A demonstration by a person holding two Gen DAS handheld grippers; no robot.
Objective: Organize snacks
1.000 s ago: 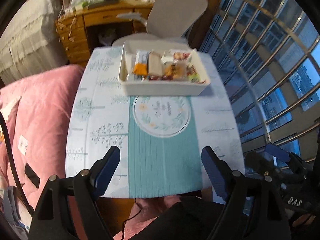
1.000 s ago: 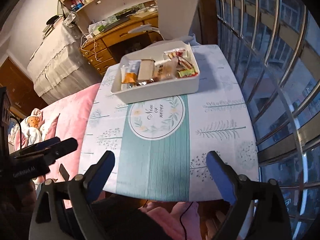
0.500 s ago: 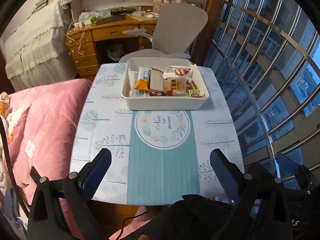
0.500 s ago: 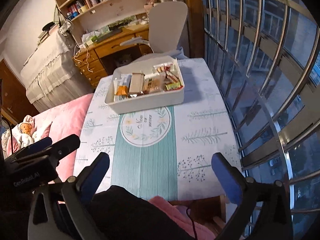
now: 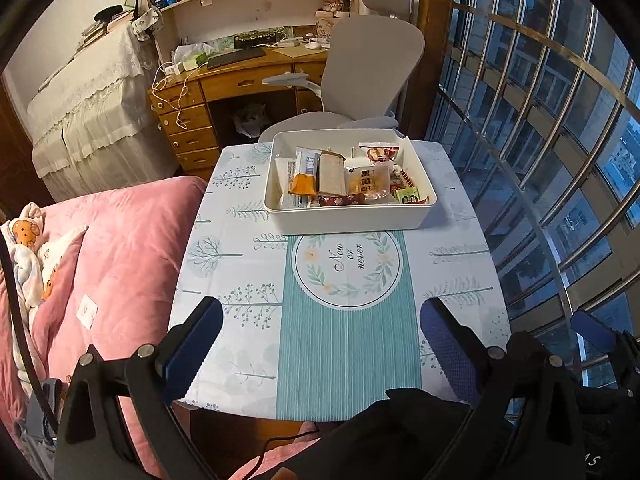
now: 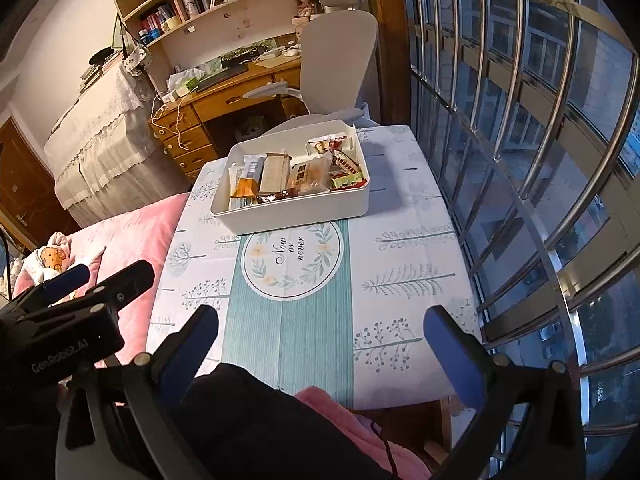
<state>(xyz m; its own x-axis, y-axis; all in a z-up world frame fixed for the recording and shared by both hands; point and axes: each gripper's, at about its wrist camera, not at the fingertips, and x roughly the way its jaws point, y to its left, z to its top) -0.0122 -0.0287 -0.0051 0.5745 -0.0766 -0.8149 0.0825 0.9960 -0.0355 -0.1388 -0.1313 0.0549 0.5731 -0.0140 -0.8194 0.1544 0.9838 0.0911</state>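
Observation:
A white box stands at the far end of the small table and holds several wrapped snacks, among them an orange packet and a tan bar. My left gripper is open and empty, held above the table's near edge, well short of the box. My right gripper is also open and empty, over the near edge. The left gripper also shows at the left of the right wrist view.
The table has a tree-print cloth with a teal runner. A pink bed lies to its left. A grey office chair and wooden desk stand behind. A barred window is close on the right.
Both grippers have pulled back and risen away from the table, so the box looks farther off and more of the room shows. Both stay open and empty.

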